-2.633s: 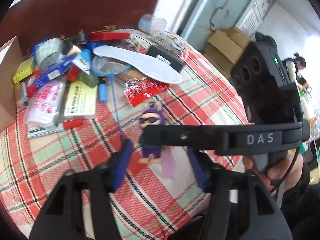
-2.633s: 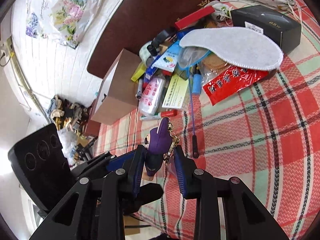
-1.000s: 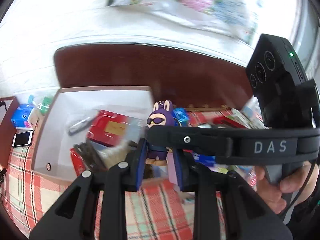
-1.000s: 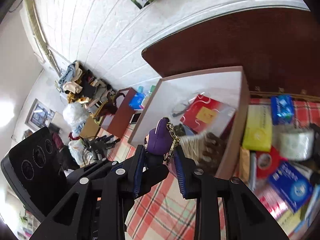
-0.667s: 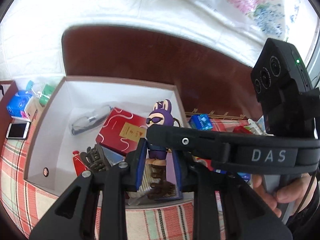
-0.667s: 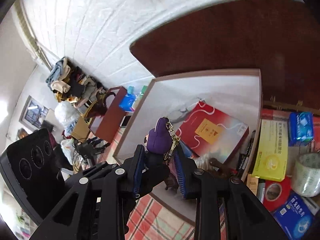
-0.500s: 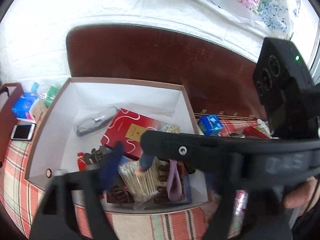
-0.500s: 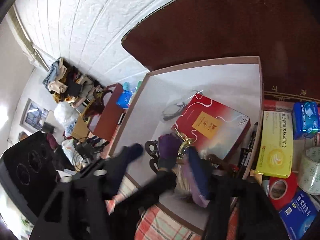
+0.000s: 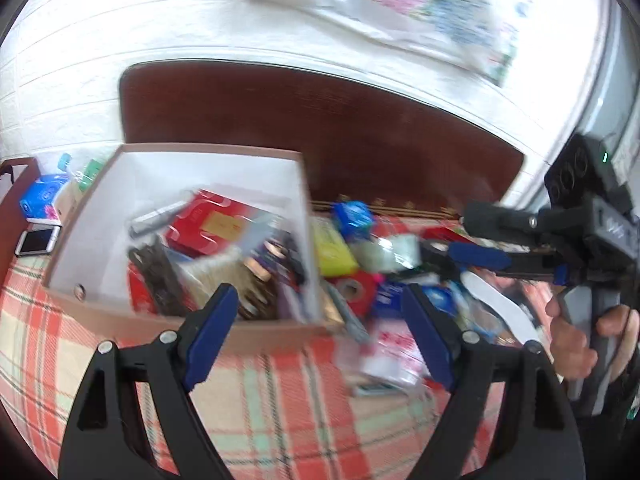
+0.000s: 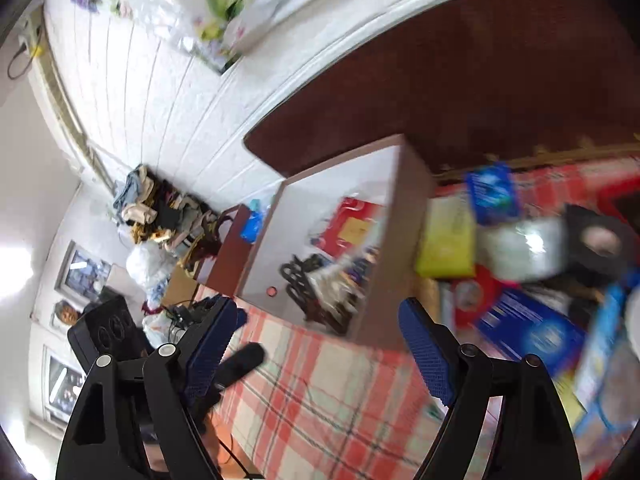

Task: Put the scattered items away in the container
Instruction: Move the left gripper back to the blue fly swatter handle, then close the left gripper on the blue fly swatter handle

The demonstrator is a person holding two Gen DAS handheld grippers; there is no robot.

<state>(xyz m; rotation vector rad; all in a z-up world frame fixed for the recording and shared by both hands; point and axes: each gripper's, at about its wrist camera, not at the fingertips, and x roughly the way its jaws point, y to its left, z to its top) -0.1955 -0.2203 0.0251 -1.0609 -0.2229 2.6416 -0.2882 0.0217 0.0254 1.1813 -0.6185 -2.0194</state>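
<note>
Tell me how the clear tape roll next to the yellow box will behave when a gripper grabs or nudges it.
The clear tape roll is round, so a nudge may send it rolling if it stands on edge; blur hides how it lies. Its glossy film surface will probably be slippery. It sits wedged among the yellow box and other clutter, so neighbours will likely shift with it.
</note>
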